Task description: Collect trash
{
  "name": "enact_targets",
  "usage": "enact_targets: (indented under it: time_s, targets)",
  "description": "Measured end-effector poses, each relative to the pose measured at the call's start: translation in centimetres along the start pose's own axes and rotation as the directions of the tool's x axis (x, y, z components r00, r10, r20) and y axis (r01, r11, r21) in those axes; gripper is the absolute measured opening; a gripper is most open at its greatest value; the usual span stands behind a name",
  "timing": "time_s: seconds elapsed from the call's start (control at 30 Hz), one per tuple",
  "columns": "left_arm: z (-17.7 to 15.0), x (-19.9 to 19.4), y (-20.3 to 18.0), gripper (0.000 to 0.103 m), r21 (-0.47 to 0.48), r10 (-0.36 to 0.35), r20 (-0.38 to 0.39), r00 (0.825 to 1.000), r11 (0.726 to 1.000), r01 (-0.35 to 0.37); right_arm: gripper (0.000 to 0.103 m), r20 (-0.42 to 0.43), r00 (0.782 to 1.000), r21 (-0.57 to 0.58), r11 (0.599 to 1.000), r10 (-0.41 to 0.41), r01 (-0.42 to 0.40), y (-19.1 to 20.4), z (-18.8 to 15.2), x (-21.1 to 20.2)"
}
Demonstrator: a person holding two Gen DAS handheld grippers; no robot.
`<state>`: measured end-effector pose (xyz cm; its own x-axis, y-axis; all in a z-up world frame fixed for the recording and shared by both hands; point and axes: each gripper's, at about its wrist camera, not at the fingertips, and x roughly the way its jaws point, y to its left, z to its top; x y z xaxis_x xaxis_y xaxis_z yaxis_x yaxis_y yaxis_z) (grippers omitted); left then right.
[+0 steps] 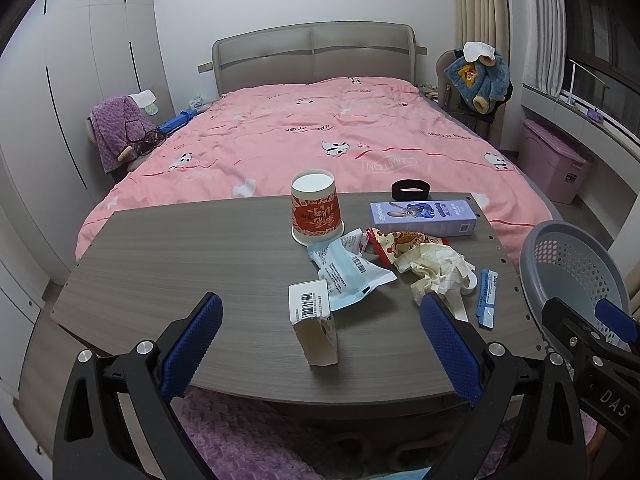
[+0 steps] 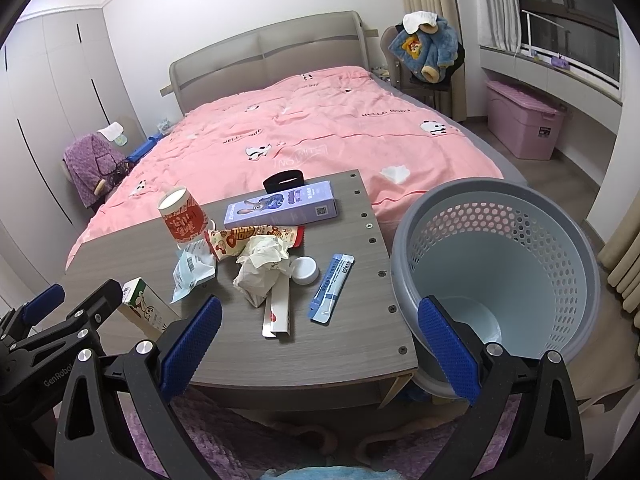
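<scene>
From the left wrist view, the left gripper [image 1: 320,344] is spread wide and empty, and the small carton [image 1: 314,322] stands on the table [image 1: 180,248] right between its fingers, nearer than any other litter. The tissue wad [image 1: 436,268] lies beyond, to the right.

From the right wrist view, the right gripper [image 2: 320,344] is likewise released, holding nothing. The blue sachet [image 2: 332,288] lies straight ahead, lengthwise away from it, beside the basket [image 2: 520,216] standing off the table's right edge.

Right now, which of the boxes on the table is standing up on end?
The small white carton with the barcode, at the table's near edge. It stands upright, while the purple box with the cartoon rabbit lies flat on its side farther back.
</scene>
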<state>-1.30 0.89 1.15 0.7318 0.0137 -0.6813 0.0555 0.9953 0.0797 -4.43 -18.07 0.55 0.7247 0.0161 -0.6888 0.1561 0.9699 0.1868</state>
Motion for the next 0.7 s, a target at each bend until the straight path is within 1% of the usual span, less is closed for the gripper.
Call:
enact_targets:
  time_s: [0.7]
  targets:
    - [0.06, -0.18, -0.05, 0.095, 0.004, 0.003, 0.004, 1.0, 1.0, -0.003, 0.097, 0.002, 1.0, 0.007, 1.0, 0.007, -0.007, 0.03, 0.24, -0.51]
